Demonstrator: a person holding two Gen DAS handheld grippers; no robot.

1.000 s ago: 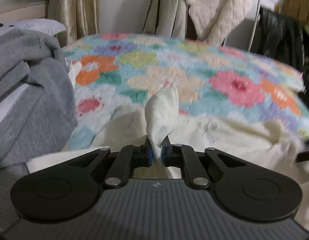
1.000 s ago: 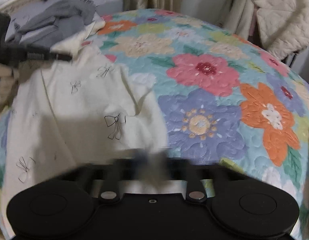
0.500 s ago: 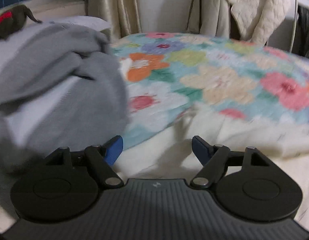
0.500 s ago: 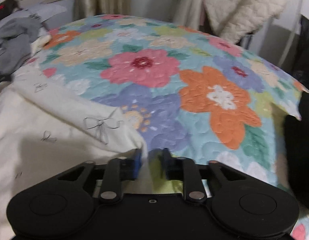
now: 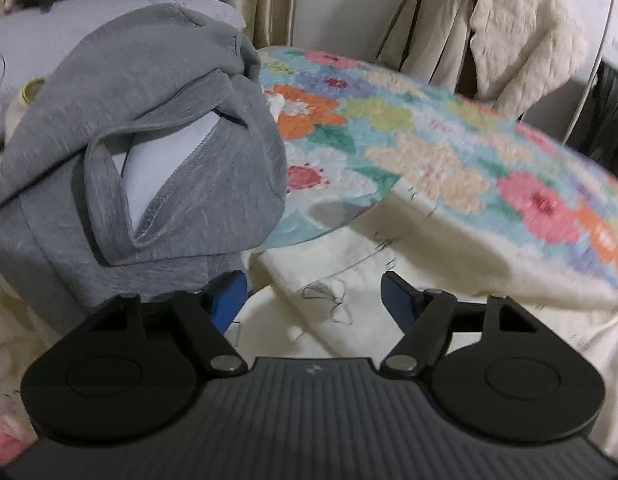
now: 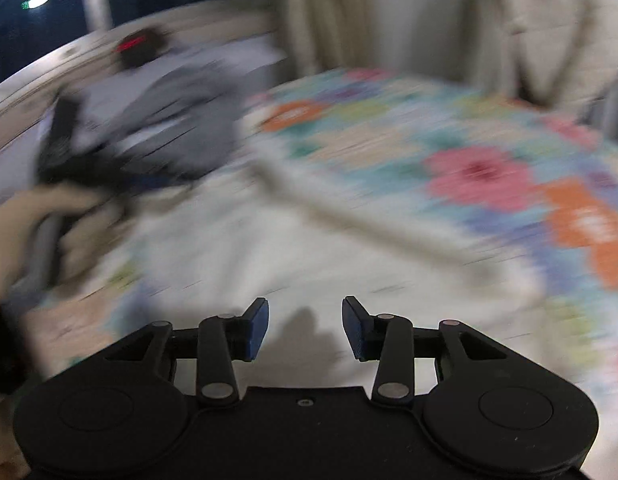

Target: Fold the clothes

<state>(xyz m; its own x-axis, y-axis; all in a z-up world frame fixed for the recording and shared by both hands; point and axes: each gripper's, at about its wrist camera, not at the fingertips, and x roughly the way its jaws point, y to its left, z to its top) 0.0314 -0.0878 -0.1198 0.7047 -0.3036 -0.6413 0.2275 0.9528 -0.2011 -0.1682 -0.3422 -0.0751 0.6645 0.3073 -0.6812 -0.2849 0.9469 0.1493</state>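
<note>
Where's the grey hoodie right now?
In the left wrist view, the grey hoodie sits bunched at left on the floral quilt, beside the cream garment.

Bed had a floral quilt (image 5: 409, 136) on top. On it: cream garment with small bow prints (image 5: 449, 292) spread near, rumpled grey hoodie (image 5: 157, 128) piled left, white pillow (image 5: 49, 40) far left.

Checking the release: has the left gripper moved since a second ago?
Yes. The left gripper let go of the cream garment, opened, and swung left toward the grey hoodie.
</note>
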